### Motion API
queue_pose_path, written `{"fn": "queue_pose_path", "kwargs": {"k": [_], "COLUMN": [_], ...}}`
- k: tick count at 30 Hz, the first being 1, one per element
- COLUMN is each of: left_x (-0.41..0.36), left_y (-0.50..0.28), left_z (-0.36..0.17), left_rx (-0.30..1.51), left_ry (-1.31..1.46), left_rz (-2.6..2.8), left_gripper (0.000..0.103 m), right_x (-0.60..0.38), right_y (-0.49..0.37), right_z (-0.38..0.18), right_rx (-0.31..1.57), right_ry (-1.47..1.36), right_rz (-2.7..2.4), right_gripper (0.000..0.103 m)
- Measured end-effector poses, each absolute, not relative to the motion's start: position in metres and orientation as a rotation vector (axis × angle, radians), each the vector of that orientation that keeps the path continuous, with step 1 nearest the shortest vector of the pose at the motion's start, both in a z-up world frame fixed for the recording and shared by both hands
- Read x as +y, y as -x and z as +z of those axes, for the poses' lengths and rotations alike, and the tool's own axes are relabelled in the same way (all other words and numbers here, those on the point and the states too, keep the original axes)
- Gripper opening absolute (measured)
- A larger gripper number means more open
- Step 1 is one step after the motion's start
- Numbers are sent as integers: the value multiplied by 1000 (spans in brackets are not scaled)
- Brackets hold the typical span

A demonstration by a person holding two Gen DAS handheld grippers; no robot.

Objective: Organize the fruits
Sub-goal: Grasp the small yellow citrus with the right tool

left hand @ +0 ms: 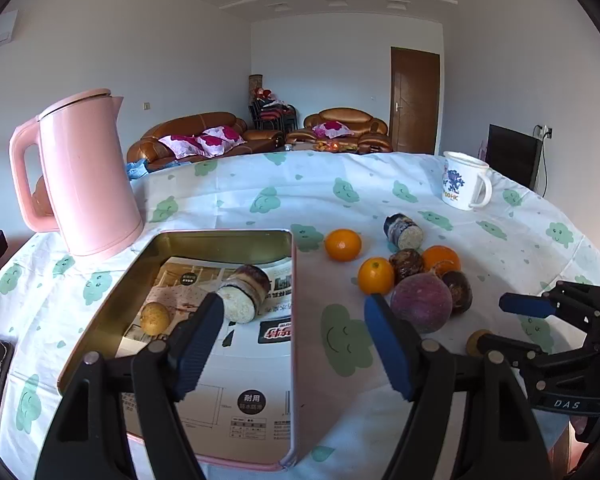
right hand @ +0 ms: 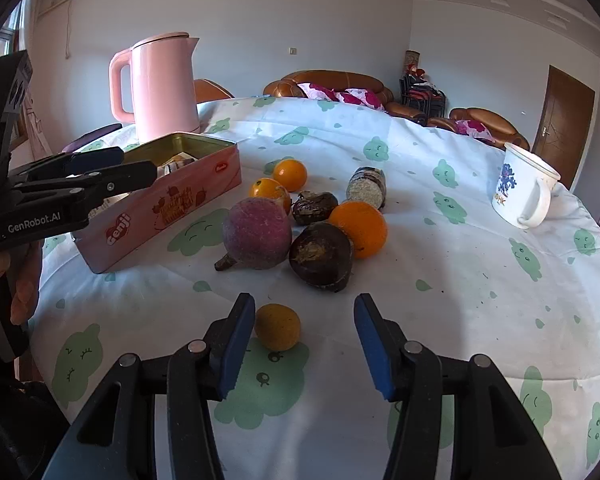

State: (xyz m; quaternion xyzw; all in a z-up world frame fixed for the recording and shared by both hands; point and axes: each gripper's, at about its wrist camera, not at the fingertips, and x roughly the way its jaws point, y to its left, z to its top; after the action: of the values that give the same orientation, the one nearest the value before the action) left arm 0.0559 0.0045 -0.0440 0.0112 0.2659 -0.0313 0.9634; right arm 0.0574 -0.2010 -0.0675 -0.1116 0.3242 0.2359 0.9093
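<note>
In the left wrist view, the left hand-held gripper is held open and empty over the pink tin, near the counter's left edge.

In the right wrist view, the right hand-held gripper is held open around the small yellow fruit. The fruit sits close to one finger, so it could be knocked and rolled away.

left tool spread wide, right tool spread wide

1. A pink kettle stood upright at the far left of the table.
2. A white mug with a blue print sat well apart, at the right.
3. A white tablecloth with green cloud faces covered the table.
4. Brown leather sofas with floral cushions lined the far wall beside a wooden door.
</note>
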Motion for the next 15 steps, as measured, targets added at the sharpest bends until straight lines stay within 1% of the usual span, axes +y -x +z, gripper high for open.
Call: {"fn": "queue_pose_path", "kwargs": {"k": [3, 4, 6, 10, 15], "left_x": [0, -1, -5, -13, -21], "left_y": [-57, -58, -59, -63, -72], "left_z": [-44, -44, -44, -44, -44], "left_rx": [543, 545, 549, 556, 580], "left_ry": [-28, -30, -33, -42, -31], "left_rz": [-74, -78, -89, -114, -146], "left_gripper": [75, 75, 75, 75, 75], "right_x": [-193, -191, -189, -190, -194], "right_y": [-55, -56, -60, -63, -60], "right_z": [-71, -73, -76, -79, -74], "right_rx": [683, 696, 723, 758, 728], "right_ry": [247, 256, 261, 254, 238], "right_rz": [519, 514, 517, 534, 519], "right_gripper": [53, 46, 37, 29, 27]}}
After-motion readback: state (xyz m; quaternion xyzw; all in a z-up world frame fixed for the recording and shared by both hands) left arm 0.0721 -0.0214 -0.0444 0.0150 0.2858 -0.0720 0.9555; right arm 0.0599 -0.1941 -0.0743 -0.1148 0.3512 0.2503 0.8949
